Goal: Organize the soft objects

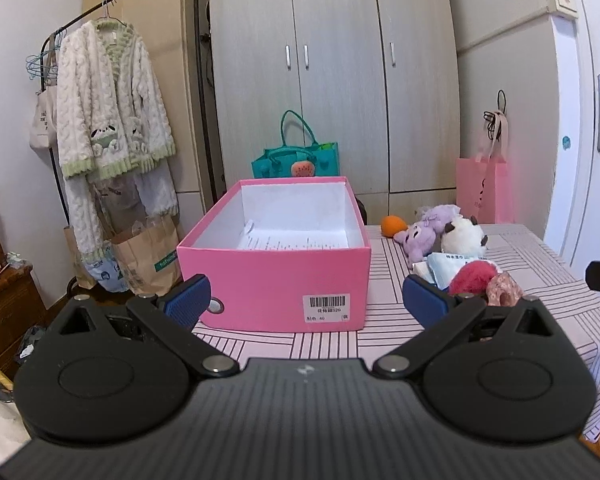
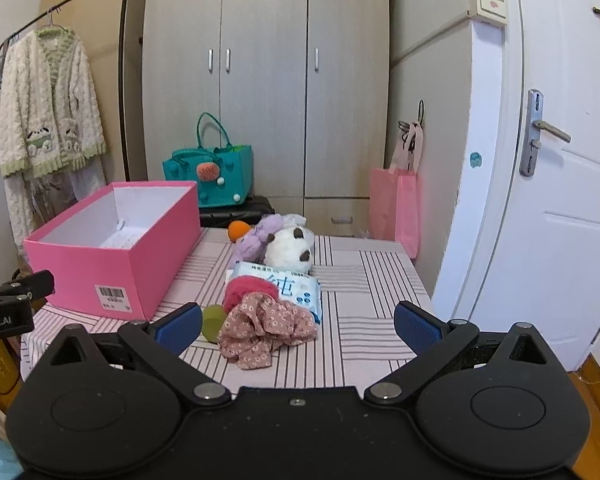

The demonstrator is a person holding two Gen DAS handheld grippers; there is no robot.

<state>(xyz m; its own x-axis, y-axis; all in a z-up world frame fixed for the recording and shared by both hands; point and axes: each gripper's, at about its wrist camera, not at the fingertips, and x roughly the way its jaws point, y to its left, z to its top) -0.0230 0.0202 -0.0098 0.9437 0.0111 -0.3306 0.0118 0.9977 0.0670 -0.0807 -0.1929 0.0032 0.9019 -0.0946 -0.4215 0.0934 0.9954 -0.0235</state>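
An open pink box (image 1: 274, 276) (image 2: 112, 256) stands on the striped table, holding only a paper slip. My left gripper (image 1: 306, 298) is open just in front of the box, holding nothing. To the right lies a pile: a floral scrunchie (image 2: 266, 330) (image 1: 504, 290), a red fluffy scrunchie (image 2: 250, 286) (image 1: 474, 276), a green ball (image 2: 214, 324), a wet-wipe pack (image 2: 296, 286), a white plush (image 2: 290, 250) (image 1: 462, 236), a purple plush (image 2: 256, 240) (image 1: 420, 236) and an orange ball (image 2: 238, 230) (image 1: 394, 225). My right gripper (image 2: 298, 326) is open, just short of the floral scrunchie.
The table's pink striped cloth (image 2: 364, 292) reaches a white door (image 2: 540, 200) at the right. Behind the table are a teal bag (image 2: 210, 176), a pink bag (image 2: 396, 208) and a wardrobe (image 2: 268, 80). A clothes rack with a fleece robe (image 1: 108, 120) stands at the left.
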